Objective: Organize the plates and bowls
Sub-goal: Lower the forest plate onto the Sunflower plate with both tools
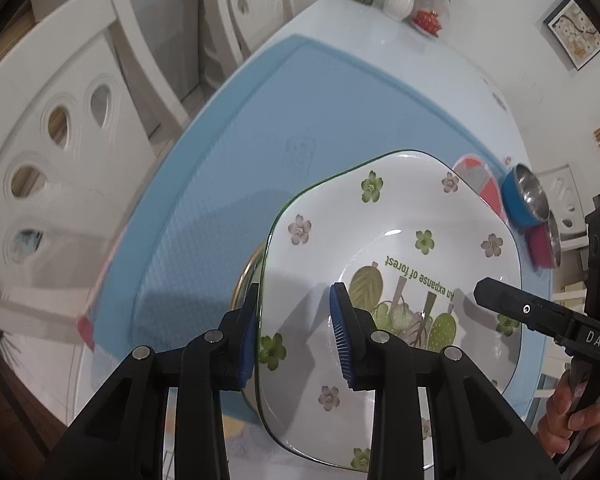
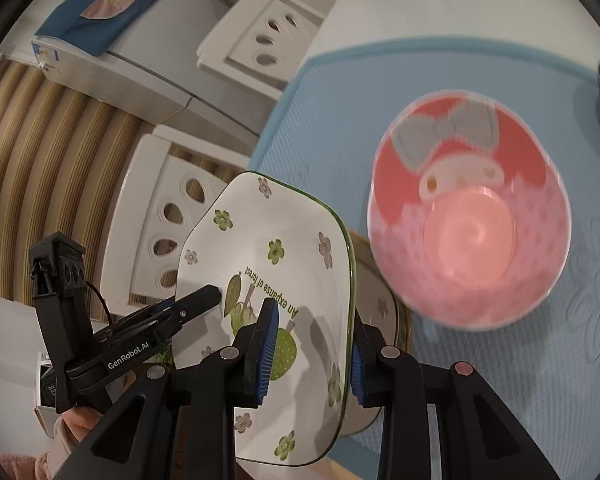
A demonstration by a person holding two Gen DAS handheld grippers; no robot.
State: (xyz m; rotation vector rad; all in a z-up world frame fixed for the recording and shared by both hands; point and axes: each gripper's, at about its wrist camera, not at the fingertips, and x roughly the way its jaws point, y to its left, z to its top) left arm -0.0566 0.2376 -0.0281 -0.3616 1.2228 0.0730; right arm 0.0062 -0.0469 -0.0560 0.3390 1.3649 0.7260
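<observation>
While the left wrist view looks steeply down, the left hand-held gripper is clenched on the left rim of a squarish white plate, one blue ribbed pad under the edge and one on the glazed face; the plate fills the lower centre of the frame, above a pale blue textured mat on the bench. A gold-rimmed dish peeks from beneath it at lower centre, and a blue steel-lined bowl sits at the right edge. The right hand-held gripper reaches in from the right onto the plate. Glossy glaze against narrow pads looks slippery, so a sideways tug from either side could let the rim slide out. From the right wrist view, the right hand-held gripper is likewise clamped on the plate's right rim at lower centre, with the left hand-held gripper gripping the far edge at the left. A round pink cartoon-printed bowl stands close by at centre right; lowering the plate carelessly could knock it or clack onto the dish below
</observation>
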